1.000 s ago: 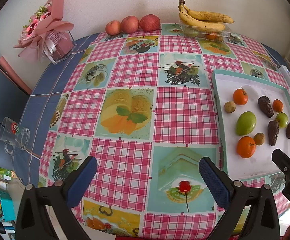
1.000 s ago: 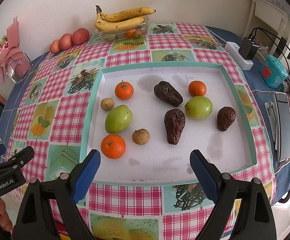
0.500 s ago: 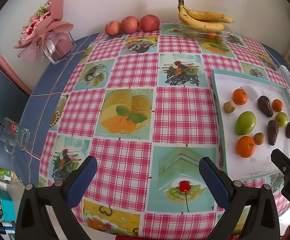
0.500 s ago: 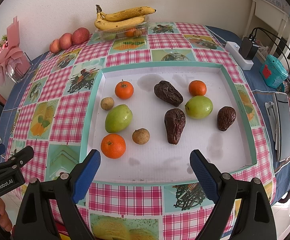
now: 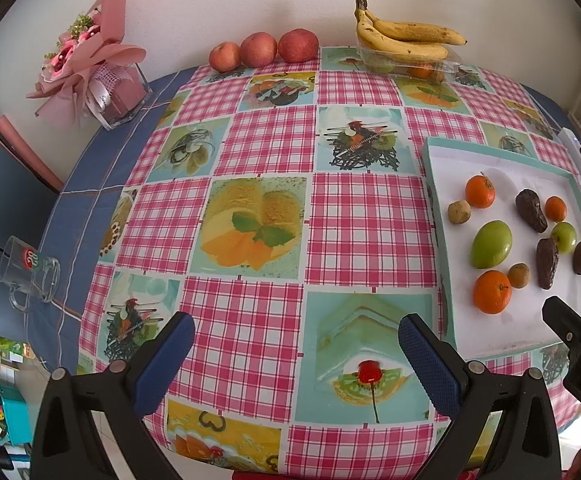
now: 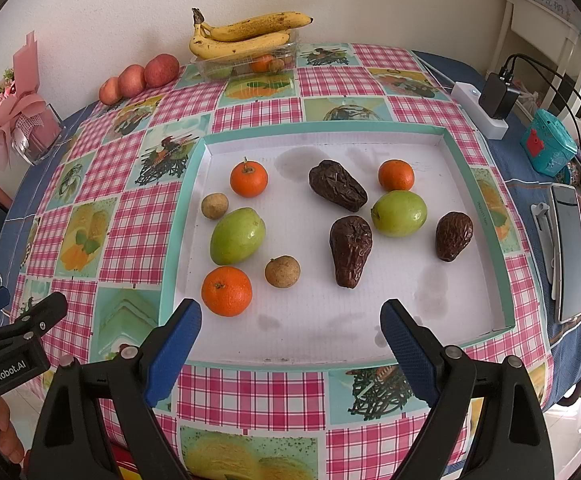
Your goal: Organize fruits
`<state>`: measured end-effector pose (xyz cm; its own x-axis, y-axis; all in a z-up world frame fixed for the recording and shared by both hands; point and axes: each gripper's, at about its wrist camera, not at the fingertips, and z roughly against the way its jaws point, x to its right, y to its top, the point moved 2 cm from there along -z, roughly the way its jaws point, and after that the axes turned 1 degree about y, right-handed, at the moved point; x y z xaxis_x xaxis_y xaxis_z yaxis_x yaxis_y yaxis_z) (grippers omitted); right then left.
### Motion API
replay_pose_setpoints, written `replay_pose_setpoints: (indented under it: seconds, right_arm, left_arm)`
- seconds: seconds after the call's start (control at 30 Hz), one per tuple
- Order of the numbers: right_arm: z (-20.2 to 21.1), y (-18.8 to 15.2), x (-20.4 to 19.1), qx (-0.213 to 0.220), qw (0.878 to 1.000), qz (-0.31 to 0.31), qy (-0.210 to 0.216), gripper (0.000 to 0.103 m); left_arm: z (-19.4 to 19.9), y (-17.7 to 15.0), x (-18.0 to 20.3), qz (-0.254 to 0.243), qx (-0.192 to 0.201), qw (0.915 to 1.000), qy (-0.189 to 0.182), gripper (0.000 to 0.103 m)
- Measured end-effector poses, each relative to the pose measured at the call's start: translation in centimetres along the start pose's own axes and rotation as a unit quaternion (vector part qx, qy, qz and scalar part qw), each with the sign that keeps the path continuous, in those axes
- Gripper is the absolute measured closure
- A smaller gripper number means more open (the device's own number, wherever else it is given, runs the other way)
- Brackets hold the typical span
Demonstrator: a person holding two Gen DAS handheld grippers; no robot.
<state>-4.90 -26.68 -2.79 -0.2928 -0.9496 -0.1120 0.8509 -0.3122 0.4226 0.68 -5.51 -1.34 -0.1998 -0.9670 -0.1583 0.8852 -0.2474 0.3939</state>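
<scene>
Two grippers: both held low over the near edge of the table, each with its blue-padded fingers spread wide and nothing between them
Right gripper point(image 6: 290, 322): hovers over the near rim of the tray, its left finger point(image 6: 174, 350) just in front of an orange
Left gripper point(image 5: 294, 346): hovers over bare tablecloth, well to the left of the tray; the tip of the right gripper shows at the right edge of its view
Tray point(image 6: 504, 276): shallow, white floor with teal rim, lying flat on the tablecloth, holding all ten loose fruits
Oranges: three; one nearest point(image 6: 226, 291), one at the back left point(image 6: 248, 178), a smaller one at the back right point(image 6: 396, 175)
Green fruits: two; a larger oval one point(image 6: 237, 235) on the left, a rounder one point(image 6: 399, 213) on the right, just in front of the small orange
Dark wrinkled fruits: three; one at the back centre point(image 6: 337, 185), one in the middle point(image 6: 350, 249), one at the far right point(image 6: 453, 235)
Small brown round fruits: two; one by the left rim point(image 6: 214, 205), one point(image 6: 282, 271) just right of the nearest orange
Tablecloth point(image 5: 250, 320): pink check squares alternating with food pictures
Far edge by the wall: bananas point(image 6: 246, 36) on a clear plastic box, three red apples point(image 5: 262, 50) in a row
Left side: pink bouquet point(image 5: 86, 64), glass mug point(image 5: 30, 276)
Right of tray: white power strip point(image 6: 478, 110) with black plug, teal box point(image 6: 548, 144)
</scene>
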Motion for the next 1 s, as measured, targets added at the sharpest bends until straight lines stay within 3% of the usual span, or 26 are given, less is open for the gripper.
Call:
replay_pose_setpoints:
  seconds: [1.0]
  right_arm:
    - [0.07,0.12,-0.04,-0.001,1.000,0.000,0.000,0.012]
  left_arm:
    - [-0.09,-0.15,0.13,-0.008,-0.002,1.0000,0.000,0.000]
